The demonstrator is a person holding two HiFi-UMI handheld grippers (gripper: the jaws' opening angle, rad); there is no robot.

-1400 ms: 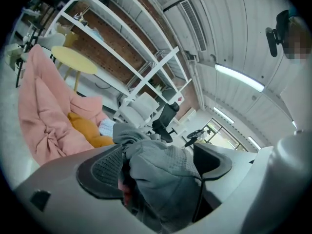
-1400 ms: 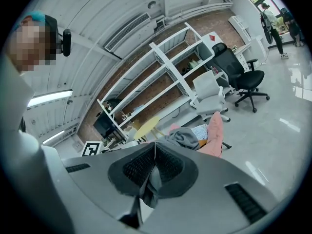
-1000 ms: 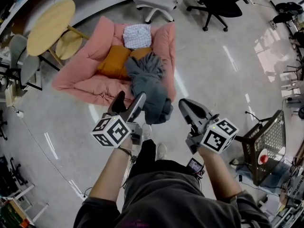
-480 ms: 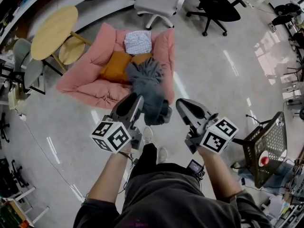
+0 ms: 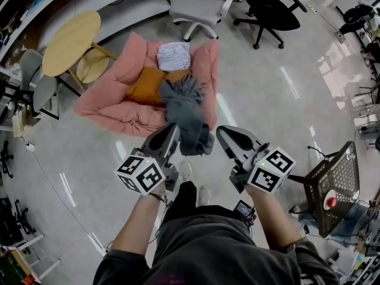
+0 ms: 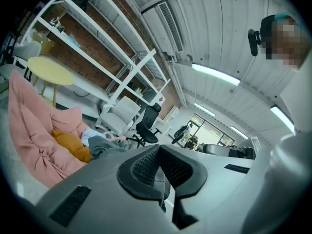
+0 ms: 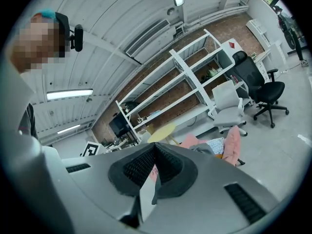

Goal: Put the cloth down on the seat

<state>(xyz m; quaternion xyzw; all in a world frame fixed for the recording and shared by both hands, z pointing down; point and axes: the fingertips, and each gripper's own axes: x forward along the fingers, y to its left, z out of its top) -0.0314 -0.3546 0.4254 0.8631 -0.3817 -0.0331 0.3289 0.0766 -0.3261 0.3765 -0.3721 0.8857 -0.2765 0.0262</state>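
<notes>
Judging by position, the grey cloth [image 5: 184, 108] is laid on the pink seat [image 5: 110, 103]: task complete. Left gripper [image 5: 171, 131] and right gripper [image 5: 224, 135] are pressed together, empty.

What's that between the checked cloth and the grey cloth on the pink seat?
An orange cushion lies there, partly under the grey cloth; the head view shows it.
</notes>
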